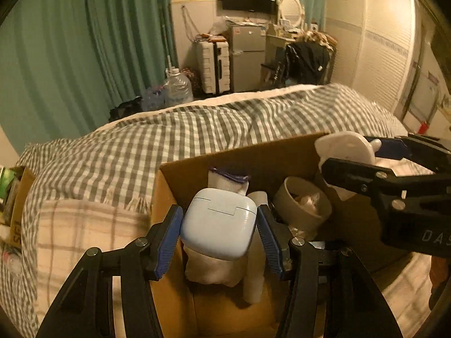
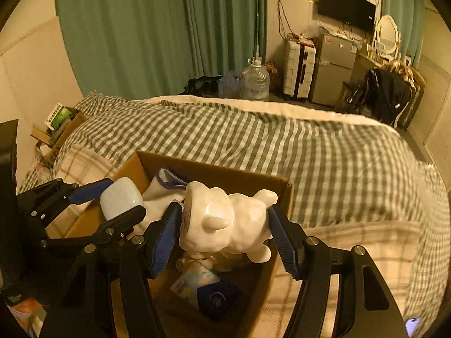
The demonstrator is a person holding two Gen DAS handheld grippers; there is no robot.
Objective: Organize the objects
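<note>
My left gripper (image 1: 219,229) is shut on a pale blue earbud case (image 1: 218,221) and holds it over the open cardboard box (image 1: 239,155) on the bed. The case also shows in the right wrist view (image 2: 119,201). My right gripper (image 2: 225,229) is shut on a white ceramic animal figurine (image 2: 225,222) and holds it above the same box (image 2: 214,169). In the left wrist view the figurine (image 1: 345,148) and right gripper (image 1: 363,159) are at the right. Inside the box lie a white sock with purple trim (image 1: 228,181), a round beige container (image 1: 303,207) and a dark blue pouch (image 2: 217,298).
The box rests on a bed with a grey checked duvet (image 2: 282,140) and a plaid pillow (image 1: 81,233). A second box of books (image 2: 60,125) stands at the bed's far left. Beyond the bed are green curtains, a water jug (image 2: 255,80), suitcase and small fridge.
</note>
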